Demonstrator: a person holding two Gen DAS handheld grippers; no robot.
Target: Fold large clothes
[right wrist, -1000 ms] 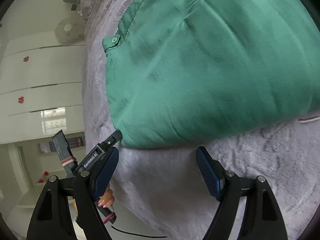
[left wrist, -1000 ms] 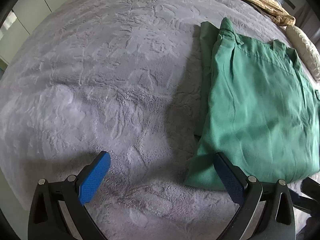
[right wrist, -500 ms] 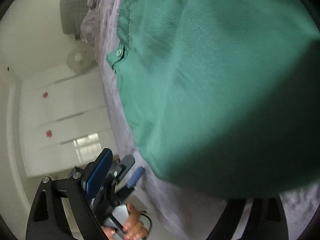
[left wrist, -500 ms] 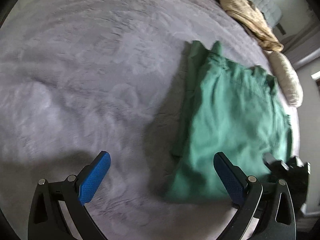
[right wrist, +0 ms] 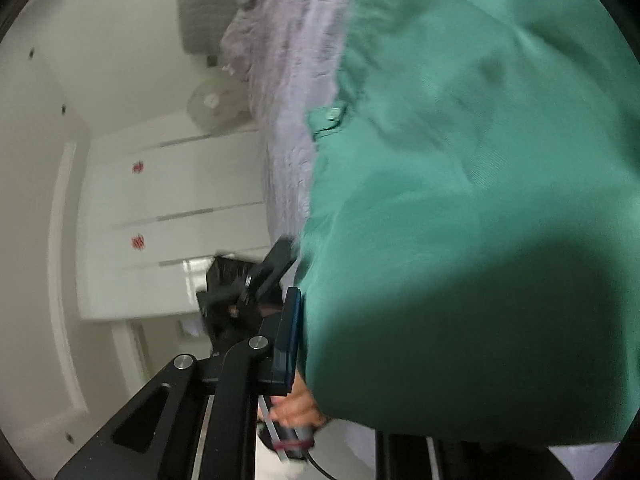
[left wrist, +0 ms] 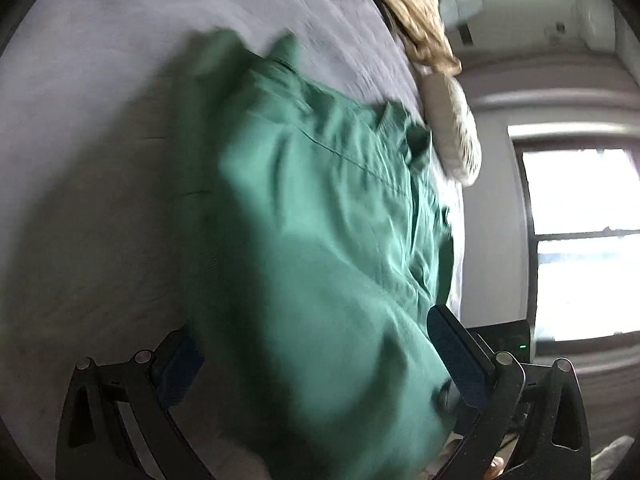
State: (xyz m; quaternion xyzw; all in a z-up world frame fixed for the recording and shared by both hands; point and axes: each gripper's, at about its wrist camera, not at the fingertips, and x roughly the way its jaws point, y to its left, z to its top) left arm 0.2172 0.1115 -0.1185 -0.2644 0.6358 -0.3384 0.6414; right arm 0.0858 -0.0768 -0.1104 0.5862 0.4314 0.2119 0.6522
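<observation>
A folded green garment (left wrist: 320, 248) lies on a grey-purple bedspread (left wrist: 100, 160). In the left wrist view its near edge bulges up between my left gripper's (left wrist: 316, 356) two blue pads, which stand wide apart. The view is blurred. In the right wrist view the green garment (right wrist: 480, 200) fills most of the frame. Its near edge drapes over my right gripper (right wrist: 400, 344). Only the left blue pad (right wrist: 290, 336) shows, pressed against the cloth; the other finger is hidden under it.
A tan cloth (left wrist: 416, 20) and a pale pillow (left wrist: 456, 136) lie at the bed's far edge. A bright window (left wrist: 580, 240) is to the right. White wardrobe doors (right wrist: 180, 208) and a fan (right wrist: 212, 104) stand beyond the bedspread (right wrist: 288, 80).
Both grippers have moved in onto the garment's near edge. The cloth now lies between the left pads and over the right gripper. The right gripper's visible finger has moved inward.
</observation>
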